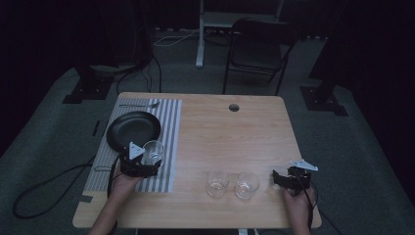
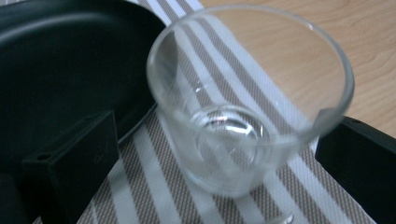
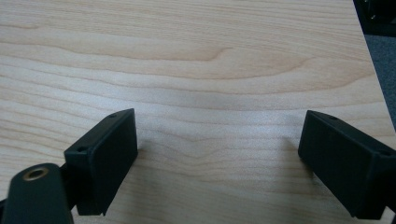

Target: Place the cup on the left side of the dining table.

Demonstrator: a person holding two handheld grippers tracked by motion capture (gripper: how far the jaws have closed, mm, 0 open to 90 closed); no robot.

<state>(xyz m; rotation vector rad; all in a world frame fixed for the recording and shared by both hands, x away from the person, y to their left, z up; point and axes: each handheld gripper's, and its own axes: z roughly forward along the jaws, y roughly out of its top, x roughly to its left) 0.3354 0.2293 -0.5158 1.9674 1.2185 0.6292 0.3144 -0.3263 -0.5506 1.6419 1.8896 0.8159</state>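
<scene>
Wooden table (image 1: 235, 142) in a dim room, with a folding chair (image 1: 258, 49) on the grey floor behind it. Over on the left there's a striped mat (image 1: 169, 127) with a black pan (image 1: 133, 129) on it. The left gripper (image 1: 147, 164) has its jaws spread around a clear glass (image 2: 247, 107) that stands on the mat just beside the pan, one jaw on each side; can't tell if they actually touch it. Two more glasses (image 1: 217, 184) sit near the front edge. The right gripper (image 1: 281, 178) rests beside them, jaws wide apart over bare wood.
</scene>
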